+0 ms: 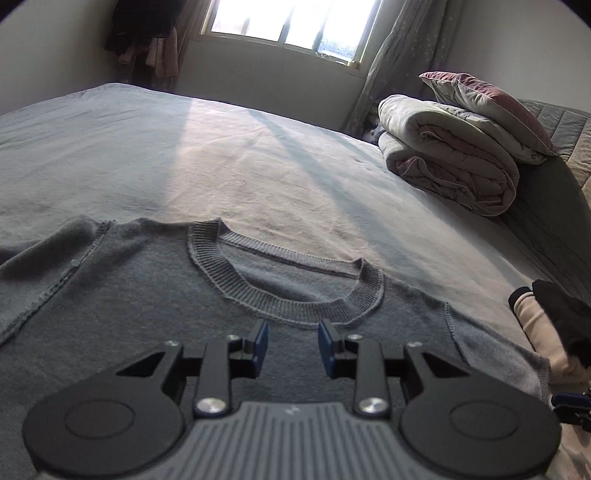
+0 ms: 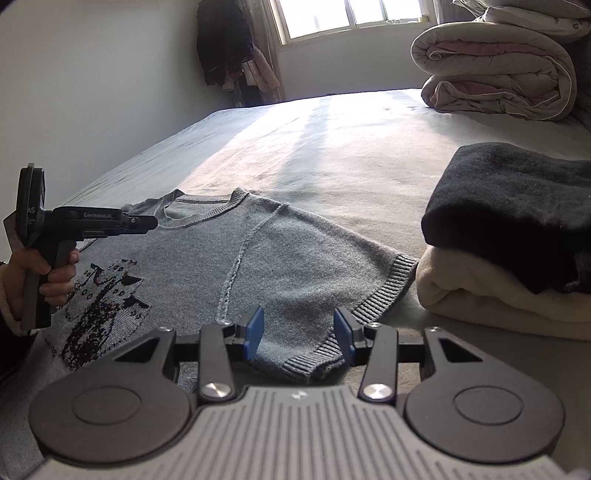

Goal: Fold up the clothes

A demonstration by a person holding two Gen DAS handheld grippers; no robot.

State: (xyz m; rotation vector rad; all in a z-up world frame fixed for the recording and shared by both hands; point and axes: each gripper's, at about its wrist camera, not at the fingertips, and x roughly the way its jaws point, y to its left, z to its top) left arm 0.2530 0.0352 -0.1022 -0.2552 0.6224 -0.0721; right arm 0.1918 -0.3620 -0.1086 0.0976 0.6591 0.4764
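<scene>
Knitwear is spread flat on the bed (image 1: pixel 258 155): a grey sweater (image 1: pixel 147 295) is laid face up, its long axis running from the near edge toward the window (image 1: pixel 291 22), with the ribbed collar (image 1: pixel 288 295) pointing at the far side. The left gripper (image 1: pixel 293 345) is held low over the chest just short of the collar, its blue pads (image 1: pixel 263 341) parted and gripping nothing. The right gripper (image 2: pixel 298 334) is likewise spread wide, its pads set on either side of the ribbed sleeve cuff (image 2: pixel 314 363), which lies between them unpinched.

Only in the right wrist view are the dark knitted pattern (image 2: pixel 99 310) on the sweater's front, the short sleeve reaching out toward a folded stack (image 2: pixel 517 258) of black over cream garments, and the person's left hand (image 2: pixel 44 275) around the other tool's handle seen. In the left wrist view the opposite shoulder seam (image 1: pixel 66 273) is shown. A rolled quilt (image 1: pixel 450 162) is seen in both, at the bed's far right.
</scene>
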